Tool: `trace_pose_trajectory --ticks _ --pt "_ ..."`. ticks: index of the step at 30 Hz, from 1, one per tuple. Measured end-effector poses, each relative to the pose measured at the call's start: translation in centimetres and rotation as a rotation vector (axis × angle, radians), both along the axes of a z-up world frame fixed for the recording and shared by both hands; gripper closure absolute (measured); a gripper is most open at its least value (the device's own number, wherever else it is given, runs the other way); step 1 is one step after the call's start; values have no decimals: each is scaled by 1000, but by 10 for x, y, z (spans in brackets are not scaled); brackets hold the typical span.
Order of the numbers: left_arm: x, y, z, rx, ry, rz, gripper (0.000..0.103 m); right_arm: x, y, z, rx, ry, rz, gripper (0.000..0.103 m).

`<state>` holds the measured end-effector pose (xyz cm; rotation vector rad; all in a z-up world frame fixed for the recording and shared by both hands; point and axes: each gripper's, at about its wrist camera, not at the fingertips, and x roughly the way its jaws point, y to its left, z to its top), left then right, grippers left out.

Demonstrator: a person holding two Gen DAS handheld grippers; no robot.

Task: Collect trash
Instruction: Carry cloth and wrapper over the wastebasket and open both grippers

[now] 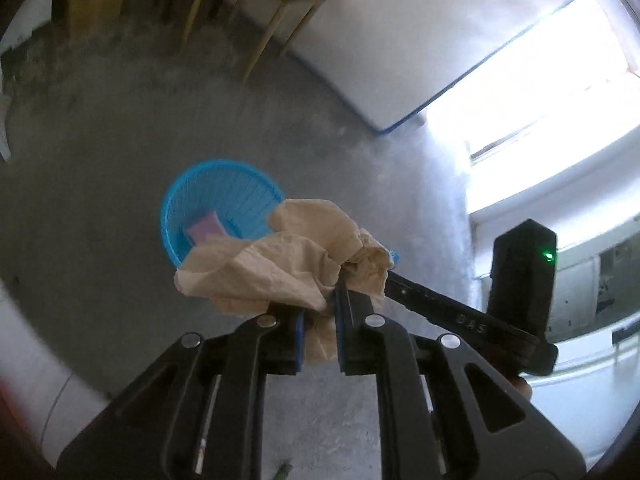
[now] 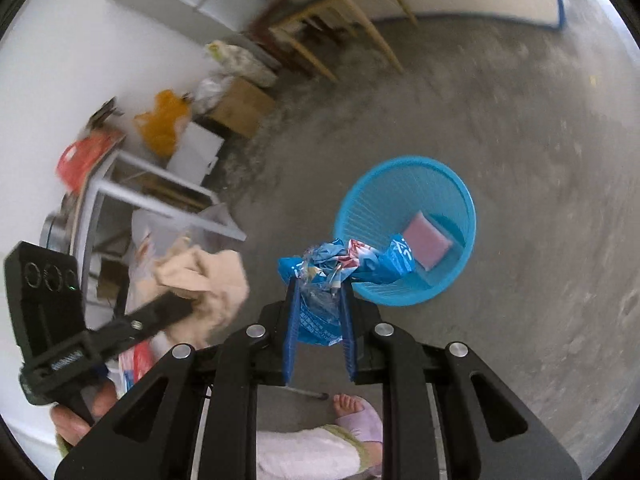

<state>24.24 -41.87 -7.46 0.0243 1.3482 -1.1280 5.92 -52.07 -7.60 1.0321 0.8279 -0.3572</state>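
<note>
1. Left wrist view: my left tool [image 1: 320, 312] is clamped on a crumpled beige paper [image 1: 280, 264], which bulges out above and to the left of the blue pads at centre frame.
2. Behind the paper, left of centre, the blue basket [image 1: 176, 216] stands on the grey floor [image 1: 100, 140], with a pink sponge [image 1: 204, 230] lying inside it.
3. At the right of that view the right tool's black body reaches in from the lower right, a green light showing on it.
4. Right wrist view: my right tool [image 2: 318, 300] is clamped on a crumpled blue wrapper [image 2: 344, 264], which sticks out past the fingertips at centre frame and hangs down between the pads.
5. The wrapper's far end overlaps the basket's [image 2: 466, 208] near rim in the picture; whether it touches I cannot tell.
6. The basket sits right of centre, and the sponge [image 2: 426, 240] rests on its bottom.
7. At the left of this view the left tool [image 2: 188, 300] shows from the side, gripping the paper [image 2: 212, 280], with a hand [image 2: 86, 412] on its handle at lower left.
8. At the bottom edge a bare foot [image 2: 352, 406] in a lilac slipper stands on the floor [image 2: 520, 120].
9. Upper left holds clutter against the white wall: an orange bag [image 2: 162, 120], a cardboard box [image 2: 244, 106] and a metal frame [image 2: 160, 192].
10. Wooden table legs [image 2: 348, 20] stand at the top.
</note>
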Motion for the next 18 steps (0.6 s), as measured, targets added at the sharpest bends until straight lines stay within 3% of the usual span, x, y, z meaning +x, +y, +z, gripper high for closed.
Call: trace_pose_trajectory --ticks 6,7,9,11,14,18 --pt "30 -47 -70 134 36 39 90 37 -57 -63 97 45 -59 78" --pt "32 -54 -77 152 30 44 85 45 -63 -70 111 47 -66 76" --pt "35 -61 -88 171 11 76 66 57 -76 -87 136 60 -90 58" --pt "37 -67 -94 172 9 108 56 65 -84 -98 149 70 -112 54" --pt "43 -67 -96 160 26 125 52 74 -91 -106 158 69 -111 46" --pt "33 -58 -84 117 19 123 45 77 -95 -104 149 68 -116 45"
